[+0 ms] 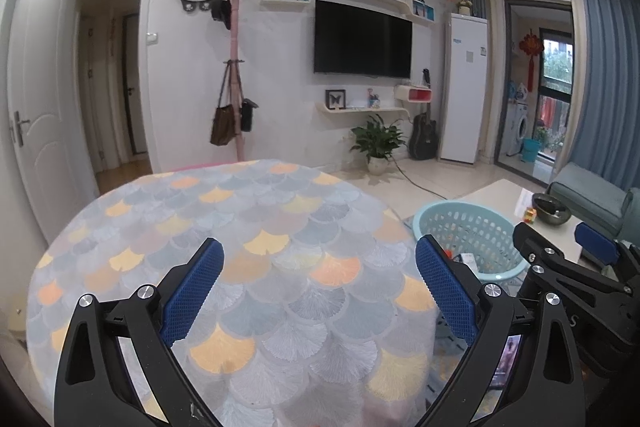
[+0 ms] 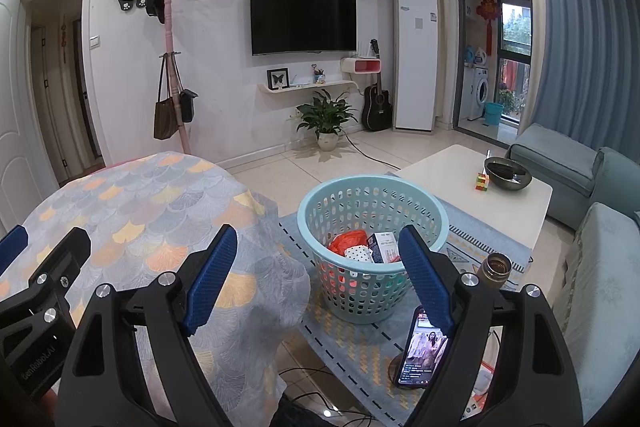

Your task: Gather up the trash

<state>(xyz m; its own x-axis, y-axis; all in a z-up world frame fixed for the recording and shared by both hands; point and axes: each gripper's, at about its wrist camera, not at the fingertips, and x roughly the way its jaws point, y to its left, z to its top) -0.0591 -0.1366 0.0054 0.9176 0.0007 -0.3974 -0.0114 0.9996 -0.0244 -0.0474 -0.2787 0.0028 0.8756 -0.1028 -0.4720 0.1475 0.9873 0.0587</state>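
- Left wrist view: the left hand-held gripper point(image 1: 318, 277) has its blue pads spread wide apart with nothing between them, above a desk point(image 1: 248, 227) draped in a scale-patterned cloth of grey, blue and orange
- In the same view the right hand-held gripper point(image 1: 560, 243) shows at the right edge, beside the left one
- Right wrist view: the right hand-held gripper point(image 2: 318, 263) also stands wide apart and empty, over the cloth's edge and the rug point(image 2: 360, 347)
- A pale blue basket point(image 2: 372, 195) stands on the rug just beside the desk; inside it lie the trash: an orange wrapper point(image 2: 347, 239), a spotted packet point(image 2: 358, 253) and a small carton point(image 2: 382, 247)
- A lit phone point(image 2: 422, 351) stands propped near the basket, a metal bottle point(image 2: 496, 267) close by
- Farther off, a white coffee table point(image 2: 460, 183) carries a dark bowl point(image 2: 507, 174)
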